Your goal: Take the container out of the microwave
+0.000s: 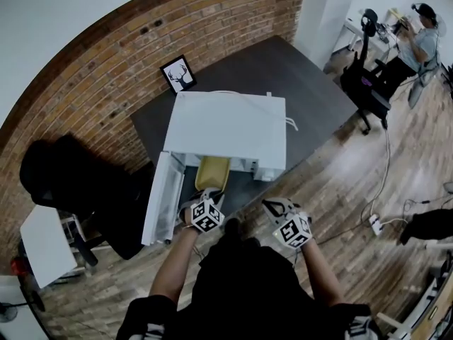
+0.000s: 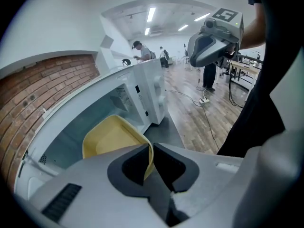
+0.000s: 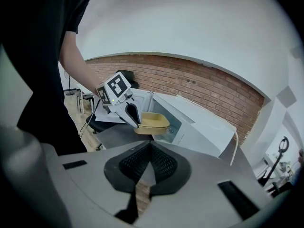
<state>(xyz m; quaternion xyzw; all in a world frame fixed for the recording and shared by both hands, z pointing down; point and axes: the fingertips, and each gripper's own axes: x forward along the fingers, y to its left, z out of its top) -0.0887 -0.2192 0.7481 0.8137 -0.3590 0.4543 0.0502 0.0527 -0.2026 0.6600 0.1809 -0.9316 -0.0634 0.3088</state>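
Container [image 2: 111,139], pinched by its rim in the left tool [image 2: 151,151], is sitting halfway out of the microwave [image 1: 226,126], probably wanting a level pull, while the right tool [image 3: 149,156] is hovering pressed together, empty.

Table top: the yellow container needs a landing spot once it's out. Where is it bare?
Widest bare patch: the dark table right of and behind the microwave. A narrow strip lies in front, under the container. Crowded at left: the open door, and the framed picture behind.
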